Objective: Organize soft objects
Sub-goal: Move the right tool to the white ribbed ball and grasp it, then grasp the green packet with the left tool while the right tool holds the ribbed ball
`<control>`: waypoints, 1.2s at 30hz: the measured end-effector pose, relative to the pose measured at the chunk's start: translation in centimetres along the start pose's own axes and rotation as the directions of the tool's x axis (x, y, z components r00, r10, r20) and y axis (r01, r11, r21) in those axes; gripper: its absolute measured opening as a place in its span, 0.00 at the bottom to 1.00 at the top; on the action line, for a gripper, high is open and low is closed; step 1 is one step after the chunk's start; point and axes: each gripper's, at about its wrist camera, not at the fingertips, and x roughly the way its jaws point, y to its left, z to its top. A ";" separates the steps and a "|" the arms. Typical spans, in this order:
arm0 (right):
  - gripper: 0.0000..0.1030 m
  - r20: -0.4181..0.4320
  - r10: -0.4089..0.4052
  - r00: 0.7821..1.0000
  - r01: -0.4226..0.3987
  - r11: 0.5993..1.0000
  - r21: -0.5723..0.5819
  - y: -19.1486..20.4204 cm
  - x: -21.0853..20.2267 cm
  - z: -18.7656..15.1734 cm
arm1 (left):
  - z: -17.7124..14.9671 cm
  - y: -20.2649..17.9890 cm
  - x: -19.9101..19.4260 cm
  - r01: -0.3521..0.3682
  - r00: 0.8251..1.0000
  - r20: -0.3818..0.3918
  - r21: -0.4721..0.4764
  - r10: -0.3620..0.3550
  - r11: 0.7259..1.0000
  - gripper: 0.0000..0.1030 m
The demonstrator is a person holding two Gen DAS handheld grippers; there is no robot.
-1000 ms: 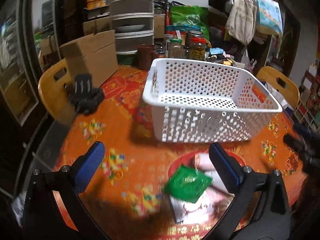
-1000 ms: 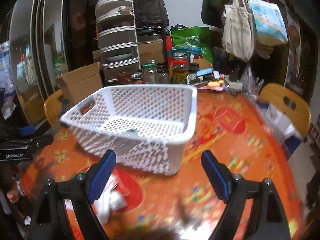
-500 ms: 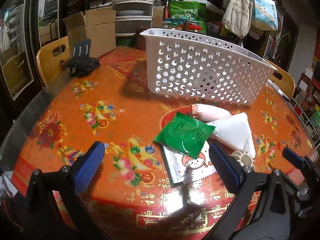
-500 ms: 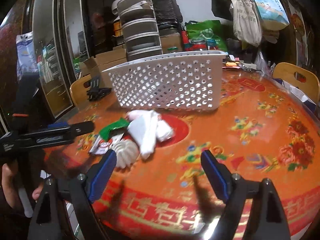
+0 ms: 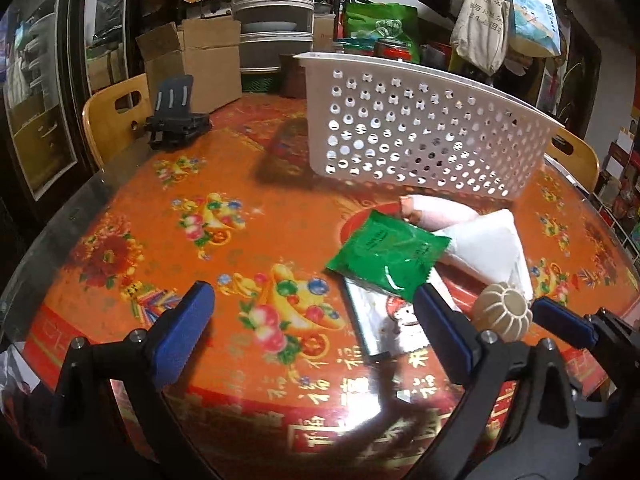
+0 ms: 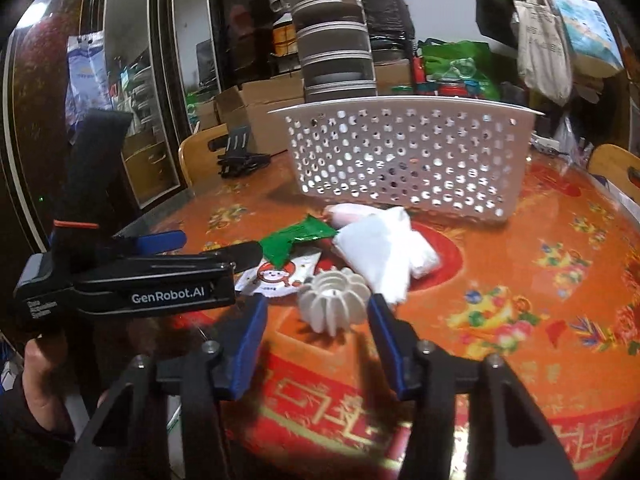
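A: What lies ahead of your left gripper (image 5: 316,312)?

B: Its blue fingers are spread wide over the orange patterned table (image 5: 168,216) and hold nothing. The soft things sit in a loose pile to its right: a green packet (image 5: 386,254) lying on a silvery cartoon-printed packet (image 5: 386,320), a white folded cloth (image 5: 486,246) behind them, and a pink roll (image 5: 434,214) touching the cloth's far side.

A: And your right gripper (image 6: 318,330)?

B: Also parted, empty. A white ribbed round piece (image 6: 334,296) sits just ahead, in line with the gap between its fingers. From the left wrist camera that same piece shows between the two tools.

A: What crowds the pile?

B: The white perforated basket (image 5: 420,136) stands just behind it, its holed wall facing you. Your left gripper's black body reaches in from the left in the right wrist view, its tip over the packets. A black folding stand (image 5: 174,114) sits well apart near the far left edge, beside a yellow chair (image 5: 110,120). Cardboard boxes (image 5: 192,64) and stacked grey drawers (image 5: 272,12) lie beyond the table.
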 end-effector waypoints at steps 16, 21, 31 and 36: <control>0.40 -0.039 -0.045 0.998 0.045 0.999 -0.021 -0.3 2.1 0.8 | 0.2 -0.3 1.1 0.002 1.000 -0.015 0.016 -0.002 1.000 0.96; 0.40 0.012 -0.046 0.999 0.046 0.999 -0.005 -1.1 -0.6 1.2 | 1.2 -2.2 2.5 0.028 0.998 -0.049 0.047 -0.026 0.999 0.96; 0.40 0.033 -0.076 0.997 0.075 0.996 0.047 -4.2 -2.4 1.6 | 2.3 -4.1 5.3 0.052 0.984 -0.176 0.081 -0.037 0.995 0.79; 0.40 0.033 -0.084 0.996 0.082 0.995 0.053 -4.8 -2.8 1.4 | 2.5 -4.0 5.2 0.056 0.986 -0.160 0.072 -0.044 0.996 0.54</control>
